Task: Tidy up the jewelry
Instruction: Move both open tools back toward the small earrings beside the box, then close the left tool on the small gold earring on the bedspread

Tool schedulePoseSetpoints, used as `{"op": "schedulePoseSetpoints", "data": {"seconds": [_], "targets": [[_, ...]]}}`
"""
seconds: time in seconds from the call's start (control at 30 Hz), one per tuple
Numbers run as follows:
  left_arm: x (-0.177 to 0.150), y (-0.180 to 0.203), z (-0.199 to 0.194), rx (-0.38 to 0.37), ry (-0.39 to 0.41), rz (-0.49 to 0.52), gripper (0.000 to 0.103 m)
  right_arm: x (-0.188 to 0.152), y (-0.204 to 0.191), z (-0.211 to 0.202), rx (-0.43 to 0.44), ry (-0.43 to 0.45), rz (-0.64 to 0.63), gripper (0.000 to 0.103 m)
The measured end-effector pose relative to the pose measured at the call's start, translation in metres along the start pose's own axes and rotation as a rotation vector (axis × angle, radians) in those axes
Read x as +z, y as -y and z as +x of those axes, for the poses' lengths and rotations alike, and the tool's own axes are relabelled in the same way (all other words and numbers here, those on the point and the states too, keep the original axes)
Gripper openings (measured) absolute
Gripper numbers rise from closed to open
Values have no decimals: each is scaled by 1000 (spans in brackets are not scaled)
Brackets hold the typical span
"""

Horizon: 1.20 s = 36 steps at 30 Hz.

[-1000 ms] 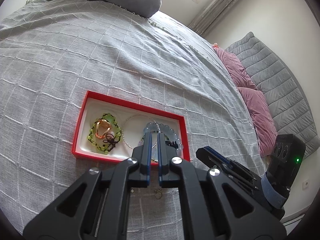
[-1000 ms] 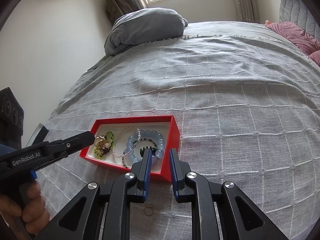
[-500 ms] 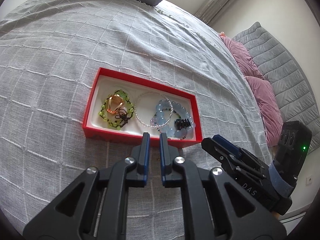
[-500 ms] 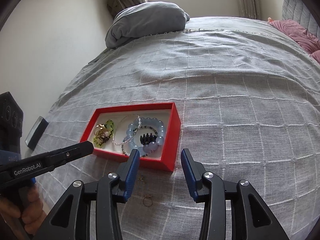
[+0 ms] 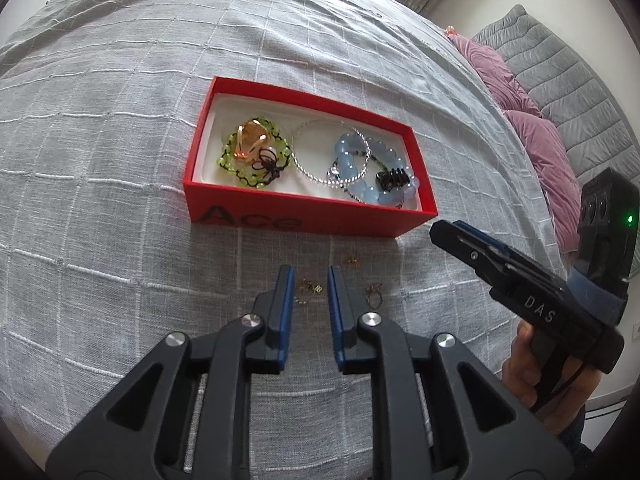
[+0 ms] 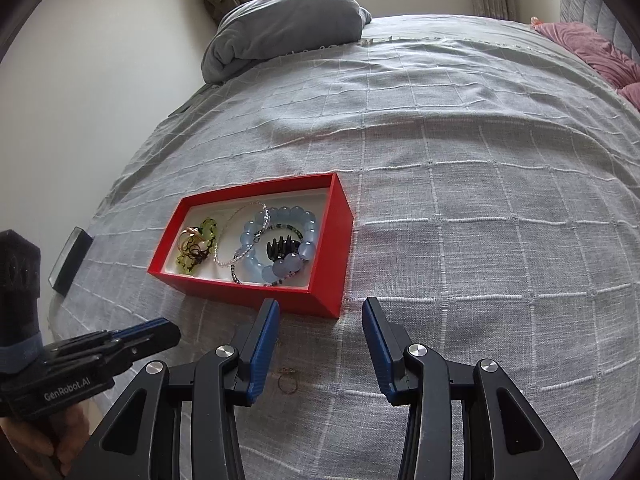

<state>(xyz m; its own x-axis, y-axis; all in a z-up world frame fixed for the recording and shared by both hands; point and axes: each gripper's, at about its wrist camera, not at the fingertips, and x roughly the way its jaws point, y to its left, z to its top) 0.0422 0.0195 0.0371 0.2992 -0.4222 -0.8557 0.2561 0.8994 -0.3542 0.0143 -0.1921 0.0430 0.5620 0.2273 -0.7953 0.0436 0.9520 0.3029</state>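
A red box [image 5: 308,224] lies on the grey bedspread. It holds a green bead bracelet [image 5: 256,156], a silver chain [image 5: 320,152], a blue bead bracelet [image 5: 372,176] and a black hair claw [image 5: 394,178]. Small gold earrings [image 5: 310,288] lie on the cloth in front of the box, and more gold pieces [image 5: 374,294] lie to their right. My left gripper [image 5: 310,280] hovers over the earrings with its jaws opening and the pads touching nothing. My right gripper [image 6: 320,312] stands open just before the red box [image 6: 248,292], with a thin ring [image 6: 288,382] below its left finger.
A folded grey blanket [image 6: 280,28] sits at the far end of the bed. Pink pillows [image 5: 532,140] lie against a grey headboard on the right. A small dark case [image 6: 70,260] rests at the bed's left edge.
My left gripper has dropped toward the cloth in front of the box and its shut jaws have parted. My right gripper's jaws have spread wide while that hand stayed put.
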Motion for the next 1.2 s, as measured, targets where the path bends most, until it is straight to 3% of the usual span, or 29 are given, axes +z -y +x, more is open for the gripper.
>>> {"op": "schedulePoseSetpoints", "data": {"seconds": [0.57, 0.83, 1.07, 1.2], "targets": [[-15, 22, 34, 106, -72, 112, 35, -4, -2, 5, -13, -29, -4, 44], [-13, 35, 49, 158, -84, 187, 36, -3, 0, 4, -11, -30, 2, 44], [-7, 18, 48, 98, -100, 100, 36, -1, 4, 1, -8, -22, 13, 44], [-5, 11, 45, 100, -91, 80, 36, -1, 4, 1, -7, -24, 11, 44]]}}
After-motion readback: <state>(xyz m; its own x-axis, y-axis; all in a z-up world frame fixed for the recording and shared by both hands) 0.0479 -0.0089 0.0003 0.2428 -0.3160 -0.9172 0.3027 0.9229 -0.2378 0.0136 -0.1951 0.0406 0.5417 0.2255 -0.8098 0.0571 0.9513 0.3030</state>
